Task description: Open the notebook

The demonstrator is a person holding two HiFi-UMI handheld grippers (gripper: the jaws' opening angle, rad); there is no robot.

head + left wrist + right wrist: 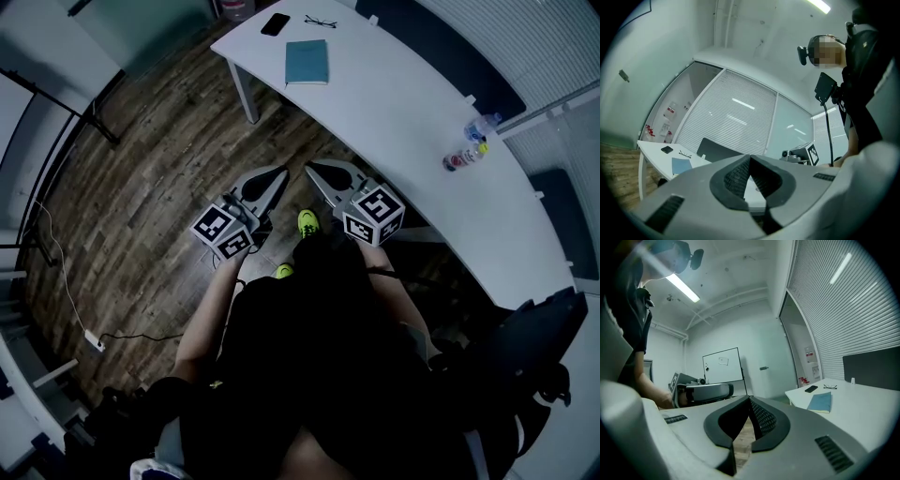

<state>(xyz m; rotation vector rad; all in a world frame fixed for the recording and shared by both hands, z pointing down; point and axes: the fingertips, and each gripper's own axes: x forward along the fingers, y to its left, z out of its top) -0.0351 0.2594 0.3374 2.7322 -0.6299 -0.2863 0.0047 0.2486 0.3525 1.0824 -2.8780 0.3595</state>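
Left hand-held gripper (pixel 278 176) and right hand-held gripper (pixel 312 170) are clenched, well apart from the closed notebook (pixel 307 62) laid on the worktop (pixel 403 112).

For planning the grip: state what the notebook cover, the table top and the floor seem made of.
The notebook has a matte teal cover without glare: probably card or cloth, unclear which. The table has a smooth white top with soft sheen: likely laminate or painted board. The floor shows brown planks with grain: wood or wood-look laminate.
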